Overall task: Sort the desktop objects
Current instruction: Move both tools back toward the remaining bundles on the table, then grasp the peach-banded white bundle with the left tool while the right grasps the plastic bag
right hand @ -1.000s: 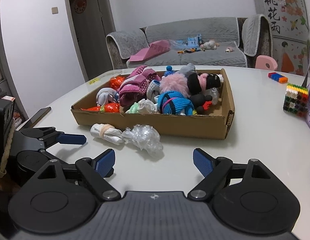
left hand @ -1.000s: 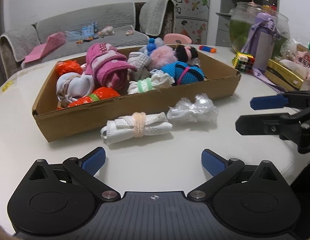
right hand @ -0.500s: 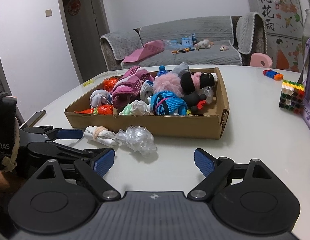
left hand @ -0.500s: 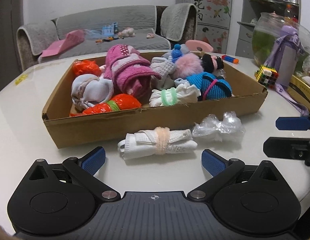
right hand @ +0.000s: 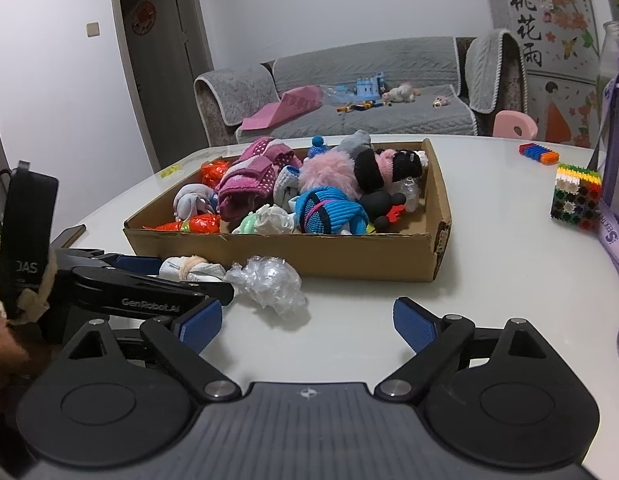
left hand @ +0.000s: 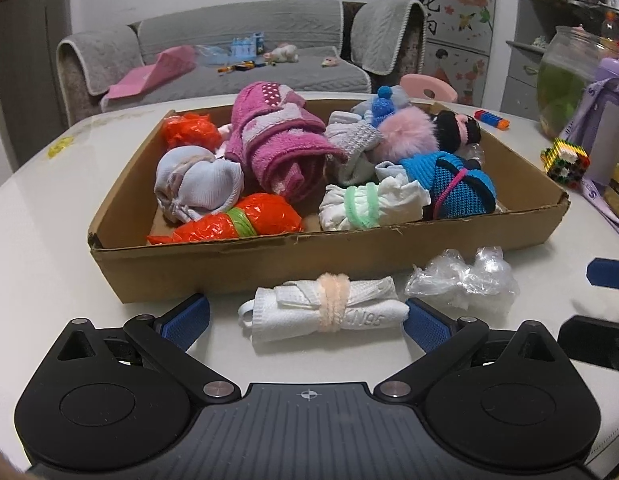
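The rolled white cloth (left hand: pixel 323 312) lies on the desk (left hand: pixel 49 248) just in front of the cardboard box (left hand: pixel 309 256), long axis parallel to the box wall. My left claw (left hand: pixel 307 318), released, straddles it end to end (nearer than my right claw (right hand: pixel 307 322), also released). Only the right wrist view shows the crumpled plastic (right hand: pixel 269 284) beside it unobstructed.

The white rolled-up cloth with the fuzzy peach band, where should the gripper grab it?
Probably at the peach band around the middle of the white rolled cloth, where it is bundled tightest. It lies crosswise before the cardboard box, already between the open left gripper fingers, so come straight forward from the near side and close across the roll.
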Motion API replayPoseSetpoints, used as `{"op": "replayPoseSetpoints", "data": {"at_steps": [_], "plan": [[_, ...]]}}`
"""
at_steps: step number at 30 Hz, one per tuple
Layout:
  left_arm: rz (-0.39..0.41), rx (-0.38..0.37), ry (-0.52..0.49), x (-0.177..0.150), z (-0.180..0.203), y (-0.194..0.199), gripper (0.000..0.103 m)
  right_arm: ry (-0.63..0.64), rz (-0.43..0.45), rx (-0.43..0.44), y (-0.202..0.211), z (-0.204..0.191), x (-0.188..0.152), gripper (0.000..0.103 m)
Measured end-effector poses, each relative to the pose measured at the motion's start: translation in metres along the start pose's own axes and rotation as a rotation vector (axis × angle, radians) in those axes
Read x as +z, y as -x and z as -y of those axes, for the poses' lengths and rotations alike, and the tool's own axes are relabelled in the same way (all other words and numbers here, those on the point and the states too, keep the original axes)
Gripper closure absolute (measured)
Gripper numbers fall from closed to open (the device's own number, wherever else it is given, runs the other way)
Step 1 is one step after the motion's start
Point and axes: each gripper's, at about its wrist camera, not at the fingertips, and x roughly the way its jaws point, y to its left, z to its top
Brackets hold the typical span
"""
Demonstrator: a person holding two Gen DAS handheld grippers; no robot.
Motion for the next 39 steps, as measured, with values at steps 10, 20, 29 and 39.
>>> {"op": "replayPoseSetpoints", "data": {"at_steps": [10,20,29,39], "plan": [[0.009,0.071,0.058,-0.004,-0.017,0.005,0.004,0.005,-0.006,-0.004,-0.001,-0.002,-0.001,0.009],[0.017,0.101,0.082,-0.006,-0.054,0.018,0.019,-0.039,-0.017,-0.026,-0.019,-0.017,-0.001,0.007],[0.022,0.143,0.115,-0.013,-0.089,0.026,0.016,-0.032,-0.038,-0.117,-0.050,-0.049,0.005,0.003],[0.025,0.138,0.109,-0.014,-0.096,0.028,0.015,-0.032,-0.094,-0.341,-0.077,-0.079,0.008,0.025]]}}
